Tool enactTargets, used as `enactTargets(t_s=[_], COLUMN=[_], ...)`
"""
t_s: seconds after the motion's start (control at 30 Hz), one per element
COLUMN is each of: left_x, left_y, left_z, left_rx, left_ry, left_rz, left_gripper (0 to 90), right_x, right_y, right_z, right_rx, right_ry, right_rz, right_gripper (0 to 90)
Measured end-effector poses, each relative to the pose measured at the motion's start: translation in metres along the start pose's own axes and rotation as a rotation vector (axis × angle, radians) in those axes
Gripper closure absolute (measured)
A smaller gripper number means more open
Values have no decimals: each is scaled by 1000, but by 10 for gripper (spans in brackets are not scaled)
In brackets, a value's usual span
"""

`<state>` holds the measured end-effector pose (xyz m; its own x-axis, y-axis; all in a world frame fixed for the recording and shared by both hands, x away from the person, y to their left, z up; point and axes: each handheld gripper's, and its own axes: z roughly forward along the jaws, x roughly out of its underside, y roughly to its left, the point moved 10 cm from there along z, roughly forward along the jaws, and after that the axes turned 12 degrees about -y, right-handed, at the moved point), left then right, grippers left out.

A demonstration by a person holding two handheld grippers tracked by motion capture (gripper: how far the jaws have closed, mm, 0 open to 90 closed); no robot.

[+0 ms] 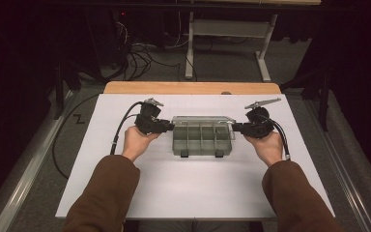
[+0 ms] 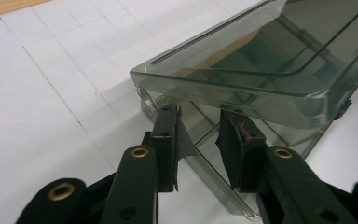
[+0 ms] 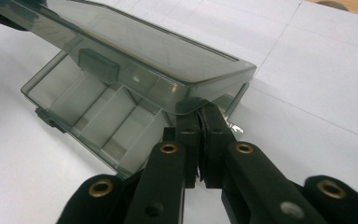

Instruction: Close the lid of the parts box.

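A smoky clear compartment box (image 1: 202,140) stands at the middle of the white table, its lid (image 1: 203,119) raised partway at the back. My left gripper (image 1: 170,126) is at the box's left end. In the left gripper view its jaws (image 2: 200,135) straddle the box's end wall (image 2: 214,182) under the lid (image 2: 261,56), with a gap between the pads (image 2: 230,142) and the wall. My right gripper (image 1: 234,127) is at the right end. In the right gripper view it (image 3: 200,114) is pinched shut on the box's end wall, beside the empty compartments (image 3: 107,121) and below the lid (image 3: 135,46).
The white tabletop (image 1: 174,188) has a wooden strip (image 1: 188,88) along its far edge. Behind the table, cables (image 1: 140,60) lie on the floor beside a white frame leg (image 1: 189,53). Each gripper's cable trails outward over the table.
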<state>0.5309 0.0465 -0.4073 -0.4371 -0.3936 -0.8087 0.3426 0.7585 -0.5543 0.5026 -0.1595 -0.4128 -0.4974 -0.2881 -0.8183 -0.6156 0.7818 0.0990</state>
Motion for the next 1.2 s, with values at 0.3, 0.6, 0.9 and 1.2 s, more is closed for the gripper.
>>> enactTargets(t_s=[0.3,0.6,0.9,1.2], left_x=[1,-16,-16,-6], left_y=[0,10,-2,-6], left_z=[-10,-15,-11,-6], left_rx=[19,-4,18,19], left_ry=[-6,-61,-76,-65], left_rz=[-15,-71,-66,-35], left_gripper=[690,677,678,676], right_x=[7,11,25,40], right_y=[-2,-1,-1,-2], right_z=[0,0,4,9], right_rx=[2,-4,-15,-27], right_ry=[9,19,54,87], right_rz=[8,2,-1,11], right_gripper=[886,886,885,885])
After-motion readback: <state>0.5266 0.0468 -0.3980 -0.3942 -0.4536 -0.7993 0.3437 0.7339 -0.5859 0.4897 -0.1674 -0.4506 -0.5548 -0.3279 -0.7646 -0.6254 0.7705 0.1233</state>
